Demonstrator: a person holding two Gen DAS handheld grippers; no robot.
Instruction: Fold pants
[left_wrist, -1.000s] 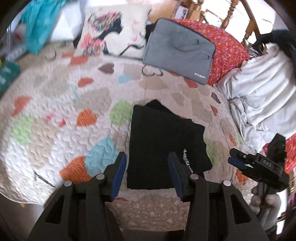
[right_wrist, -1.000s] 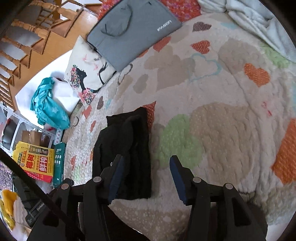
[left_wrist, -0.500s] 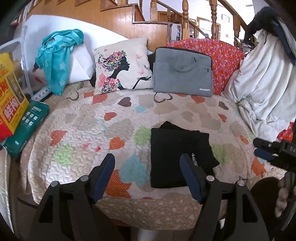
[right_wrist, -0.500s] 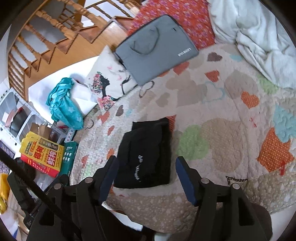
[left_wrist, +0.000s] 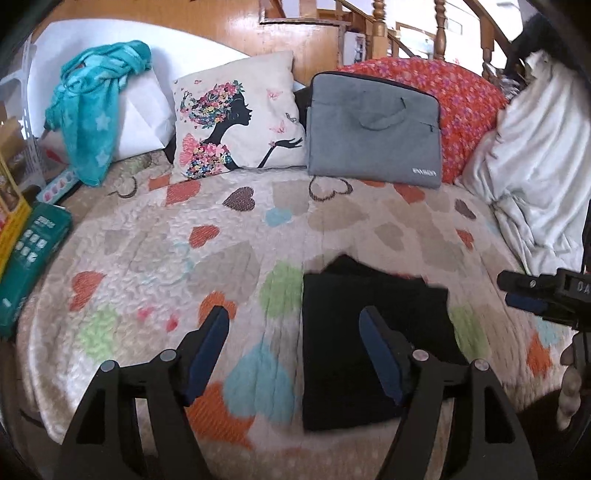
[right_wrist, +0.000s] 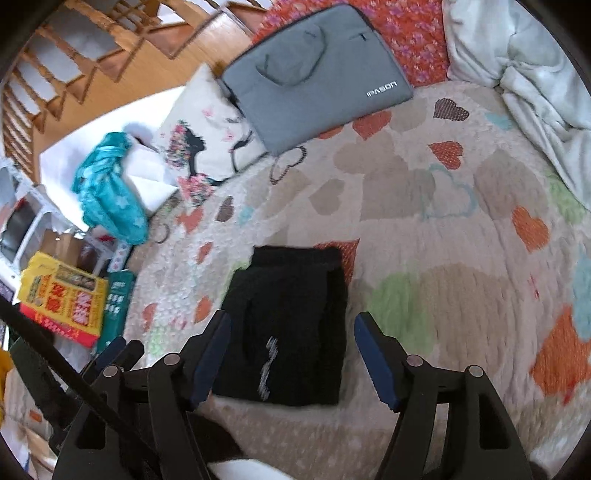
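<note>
- The left gripper (left_wrist: 293, 334) now stands wide apart and empty, drawn back from the folded black pants (left_wrist: 369, 339).
- The right gripper (right_wrist: 291, 341) also stands wider and farther off; the pants' white lettering (right_wrist: 269, 369) now shows.

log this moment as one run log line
stage: fold looks done | black pants: folded flat on quilt | left gripper: open, empty | right gripper: open, empty

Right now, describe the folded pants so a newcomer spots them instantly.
Start at the heart-patterned quilt covering the bed. Near its front edge lies a flat black rectangle: the pants. It is the only black item on the quilt, with small white script on top.
</note>
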